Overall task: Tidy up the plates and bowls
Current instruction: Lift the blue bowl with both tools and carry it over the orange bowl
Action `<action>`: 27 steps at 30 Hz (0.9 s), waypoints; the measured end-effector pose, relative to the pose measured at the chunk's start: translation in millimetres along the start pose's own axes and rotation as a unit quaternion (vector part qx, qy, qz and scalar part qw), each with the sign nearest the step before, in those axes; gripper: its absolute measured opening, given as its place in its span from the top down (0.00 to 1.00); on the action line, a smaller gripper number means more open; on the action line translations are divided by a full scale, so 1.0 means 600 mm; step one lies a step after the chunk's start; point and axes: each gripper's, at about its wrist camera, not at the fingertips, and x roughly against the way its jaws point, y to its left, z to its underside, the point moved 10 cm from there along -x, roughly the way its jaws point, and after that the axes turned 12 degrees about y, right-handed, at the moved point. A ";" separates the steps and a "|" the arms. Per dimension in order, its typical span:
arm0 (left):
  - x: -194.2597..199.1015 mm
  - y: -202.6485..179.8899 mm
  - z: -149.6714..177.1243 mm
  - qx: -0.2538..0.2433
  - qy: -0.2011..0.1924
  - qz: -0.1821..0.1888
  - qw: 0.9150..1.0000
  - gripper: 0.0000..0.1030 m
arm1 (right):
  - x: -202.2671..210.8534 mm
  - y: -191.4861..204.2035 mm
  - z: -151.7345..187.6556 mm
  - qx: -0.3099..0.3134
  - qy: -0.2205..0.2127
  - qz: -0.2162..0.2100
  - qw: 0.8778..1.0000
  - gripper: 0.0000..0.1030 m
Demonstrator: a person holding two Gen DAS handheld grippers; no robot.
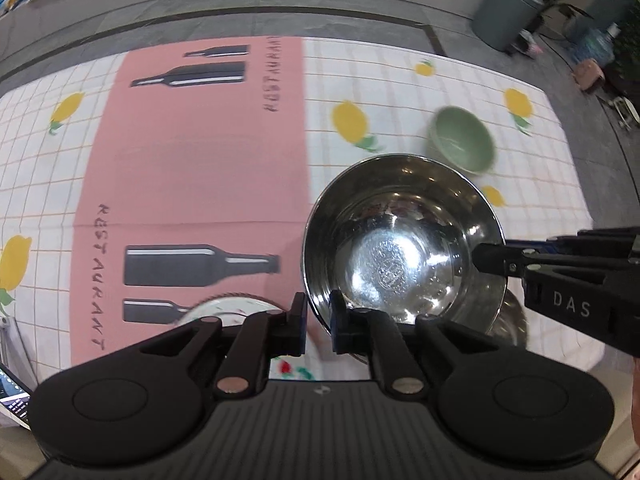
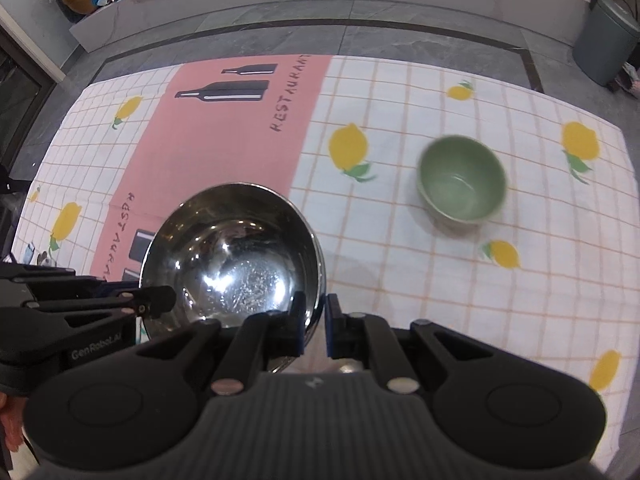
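Nearest to me, my left claw (image 1: 319, 312) is pinched tight on the near rim of the shiny round stainless-steel bowl (image 1: 400, 248), one finger inside the wall and one outside. My right claw (image 2: 313, 322) is clamped on the same rim at the opposite side, so I carry the steel bowl between both hands, lifted clear of the desk and tipped slightly toward me.

Just under the bowl, in the left wrist view, the edge of a white plate with a patterned rim (image 1: 224, 308) shows beside my left fingers, and the curve of a second steel vessel (image 1: 514, 320) peeks out below the bowl's right side; I cannot tell exactly what that one is.

Below all this lies the white checked tablecloth with yellow lemons (image 2: 400, 280), with a pink placemat printed with black bottles (image 1: 192, 152) on its left half. Further out, well apart from the steel bowl, the small pale green ceramic bowl (image 2: 460, 178) sits upright on the cloth.

I judge I am mid-carry, moving the steel bowl to its place in the arrangement. Next I must keep both grips even so it stays level, choose a landing spot, perhaps nesting with another bowl, lower it squarely, then part both claws.
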 end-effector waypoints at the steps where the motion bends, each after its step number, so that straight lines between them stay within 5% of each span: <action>1: 0.004 -0.013 0.005 -0.006 -0.001 -0.001 1.000 0.88 | 0.008 -0.008 0.009 0.000 -0.003 0.003 1.000 0.94; 15: -0.027 -0.144 0.075 -0.071 0.025 0.025 0.997 0.86 | 0.044 -0.119 0.129 -0.024 0.000 0.025 0.999 0.94; 27: -0.078 -0.163 0.105 -0.092 0.047 0.004 0.995 0.85 | -0.014 -0.145 0.179 -0.025 0.031 0.039 0.998 0.94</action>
